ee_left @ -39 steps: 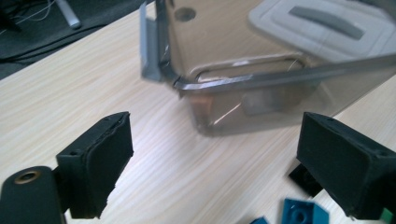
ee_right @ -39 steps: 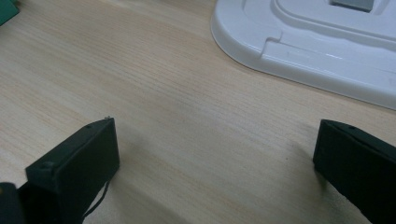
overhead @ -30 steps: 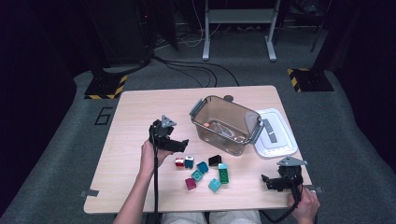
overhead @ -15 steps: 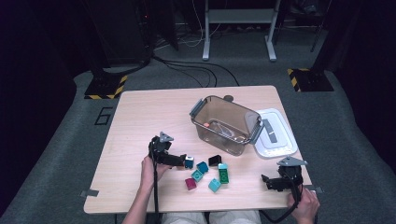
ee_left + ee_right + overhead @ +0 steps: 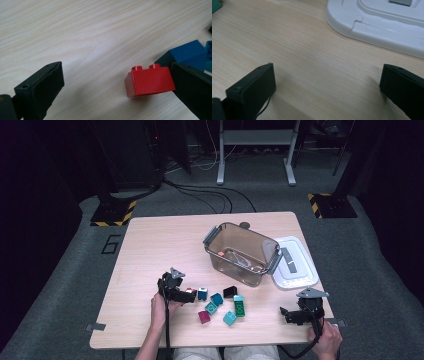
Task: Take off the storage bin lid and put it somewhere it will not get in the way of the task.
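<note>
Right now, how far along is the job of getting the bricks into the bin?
Barely started. The clear bin seems to hold only one or two small pieces, and its white lid lies off beside it. In hand: the left gripper is open around the red brick, one jaw against it, not yet closed. Left: about six more bricks on the table. The right gripper rests open on bare wood.

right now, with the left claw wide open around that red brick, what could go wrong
The red brick sits against one jaw of the left claw, far from the other, so closing may shove or spin it rather than clamp it. A dark blue brick lies just behind and could get nudged or pinched too.
</note>
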